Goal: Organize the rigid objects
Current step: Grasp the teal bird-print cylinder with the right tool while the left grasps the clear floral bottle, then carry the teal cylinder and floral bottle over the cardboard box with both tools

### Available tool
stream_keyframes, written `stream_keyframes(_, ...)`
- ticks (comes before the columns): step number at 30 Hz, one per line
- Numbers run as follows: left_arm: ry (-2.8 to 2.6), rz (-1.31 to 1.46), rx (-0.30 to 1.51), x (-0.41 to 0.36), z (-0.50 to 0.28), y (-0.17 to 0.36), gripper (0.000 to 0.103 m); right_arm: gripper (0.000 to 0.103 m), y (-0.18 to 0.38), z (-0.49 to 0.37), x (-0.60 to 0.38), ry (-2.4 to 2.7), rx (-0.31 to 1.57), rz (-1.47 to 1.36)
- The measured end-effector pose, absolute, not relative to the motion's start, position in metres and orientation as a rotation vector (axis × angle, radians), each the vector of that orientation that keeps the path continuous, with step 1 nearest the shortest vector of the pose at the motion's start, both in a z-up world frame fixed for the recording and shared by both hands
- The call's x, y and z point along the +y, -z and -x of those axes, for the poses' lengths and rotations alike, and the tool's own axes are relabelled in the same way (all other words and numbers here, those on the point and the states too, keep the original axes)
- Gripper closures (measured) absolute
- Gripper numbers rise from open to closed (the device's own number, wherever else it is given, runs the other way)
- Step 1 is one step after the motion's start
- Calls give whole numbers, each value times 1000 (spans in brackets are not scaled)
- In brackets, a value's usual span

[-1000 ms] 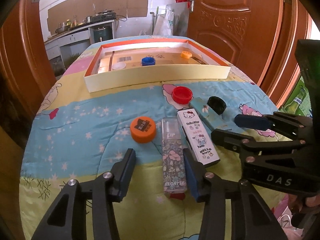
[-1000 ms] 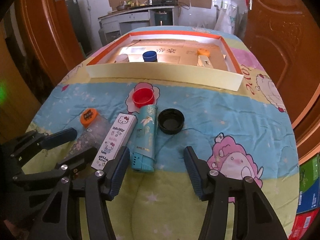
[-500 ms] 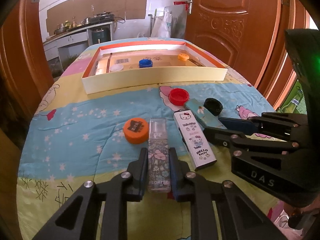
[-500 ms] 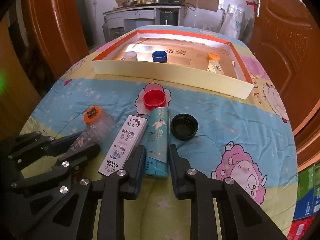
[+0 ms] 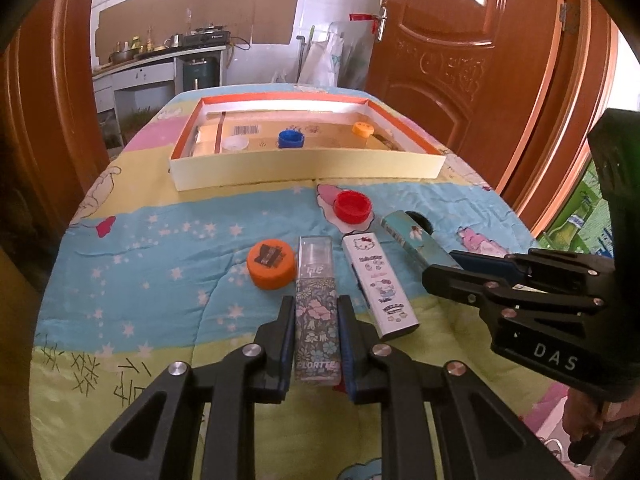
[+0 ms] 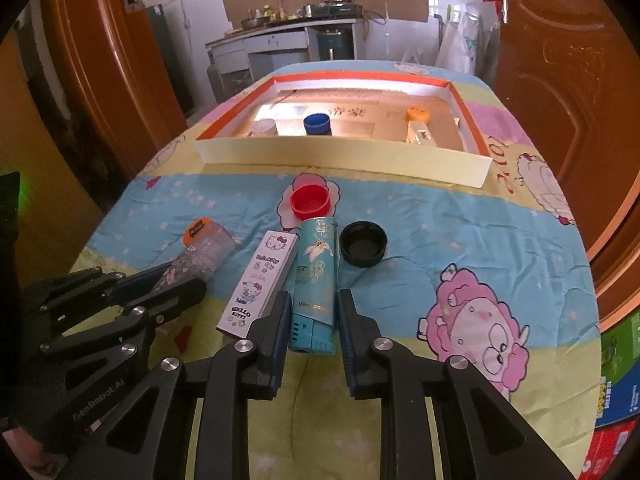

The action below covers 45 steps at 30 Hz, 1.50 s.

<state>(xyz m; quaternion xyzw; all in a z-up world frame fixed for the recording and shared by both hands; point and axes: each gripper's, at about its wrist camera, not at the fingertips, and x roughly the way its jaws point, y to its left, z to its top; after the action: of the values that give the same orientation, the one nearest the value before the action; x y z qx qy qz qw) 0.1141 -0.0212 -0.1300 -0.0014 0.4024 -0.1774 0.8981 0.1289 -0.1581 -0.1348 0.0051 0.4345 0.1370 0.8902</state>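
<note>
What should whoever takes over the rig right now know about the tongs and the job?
Left tongs: shut on the floral case.
Right tongs: shut on the teal case.
Both cases lie on the quilt.
Done: white, blue and orange caps sit in the tray.
Left: both gripped cases, the Hello Kitty case, red cap, black cap and orange lid, all outside the tray.
</note>
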Motion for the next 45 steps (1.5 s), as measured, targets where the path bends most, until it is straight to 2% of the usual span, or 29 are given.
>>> stream_keyframes(18, 346, 10, 749, -17, -102, 83, 83, 80, 97, -112, -166, -276, 815, -10)
stream_keyframes(45, 269, -34, 642, -19, -158, 30, 83, 80, 39, -155, -162, -257, 710, 40)
